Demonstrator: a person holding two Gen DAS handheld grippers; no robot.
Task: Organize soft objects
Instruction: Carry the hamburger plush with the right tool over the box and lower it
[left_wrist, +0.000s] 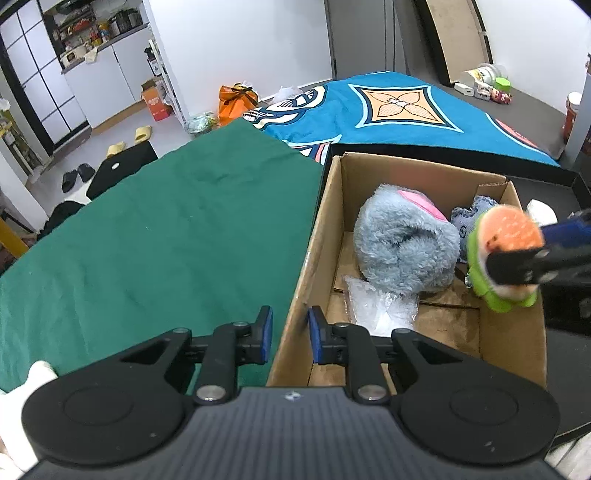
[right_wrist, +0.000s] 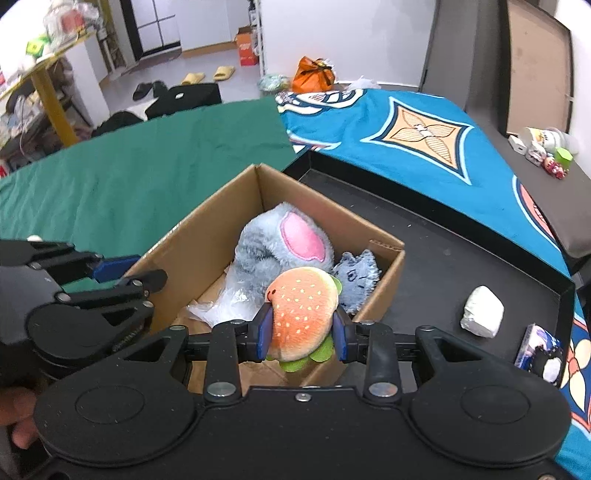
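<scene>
A: The right gripper (right_wrist: 302, 334) is clamped on the burger plush (right_wrist: 301, 317), with one blue pad pressed on each side of the bun. It hangs over the near part of the cardboard box (right_wrist: 207, 236), not yet down inside.

B: And the left gripper (left_wrist: 290, 334)?

A: Its jaws are close together with the left wall of the box between them. I think the pads touch the cardboard, so it steadies the box, but the contact on the outer pad I cannot see fully.

B: Where is room in the box?

A: The grey plush (right_wrist: 275, 245) fills the far half, and the small blue knitted toy (right_wrist: 356, 275) lies against the right wall. A clear plastic bag (right_wrist: 221, 304) lies on the floor at the near left. The free place is the near right corner of the box.

B: So how to do it well?

A: In my opinion, lower the burger into that corner until it rests on the floor, then open. If it is released high, it may bounce over the right wall onto the black tray (right_wrist: 461, 251).
</scene>
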